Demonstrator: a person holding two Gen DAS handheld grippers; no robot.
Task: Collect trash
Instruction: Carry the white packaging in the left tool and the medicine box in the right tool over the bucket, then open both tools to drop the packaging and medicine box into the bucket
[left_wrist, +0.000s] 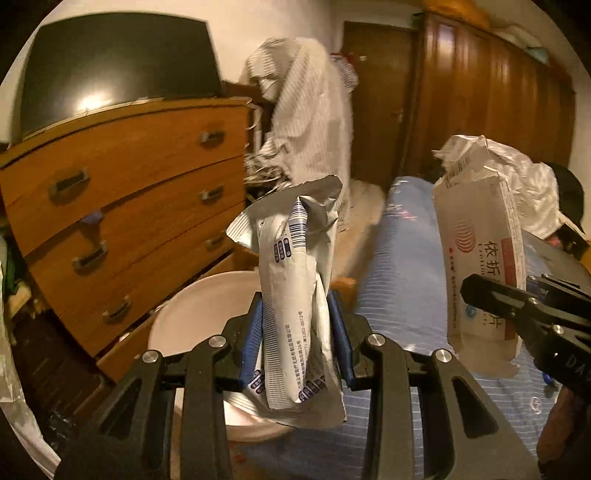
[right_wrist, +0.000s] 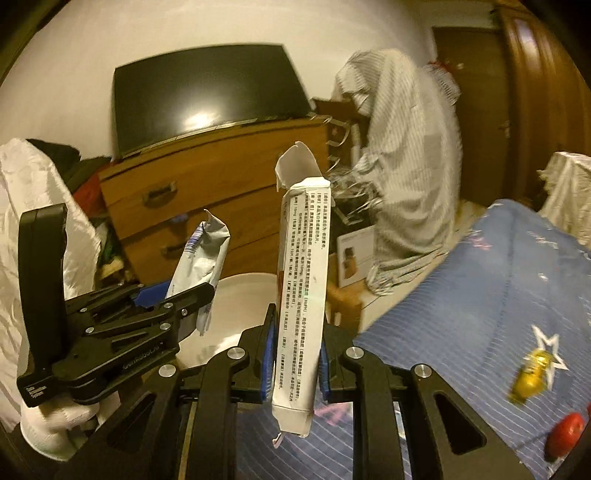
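Upright, foil pouch (left_wrist: 295, 295) clamped between left tongs (left_wrist: 297, 332).

Bed (right_wrist: 480, 295) with a blue striped, star-printed cover; a yellow wrapper (right_wrist: 532, 376) and a red round object (right_wrist: 565, 432) lie on it, near each other.

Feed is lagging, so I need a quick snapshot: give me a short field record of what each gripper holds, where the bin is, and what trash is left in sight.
left gripper: shut on foil pouch, held upright
right gripper: shut on white carton, flattened, held upright
bin: white bucket on the floor between dresser and bed, below the pouch
bucket contents: cannot tell
left on bed: gold wrapper and a red item, both blurred
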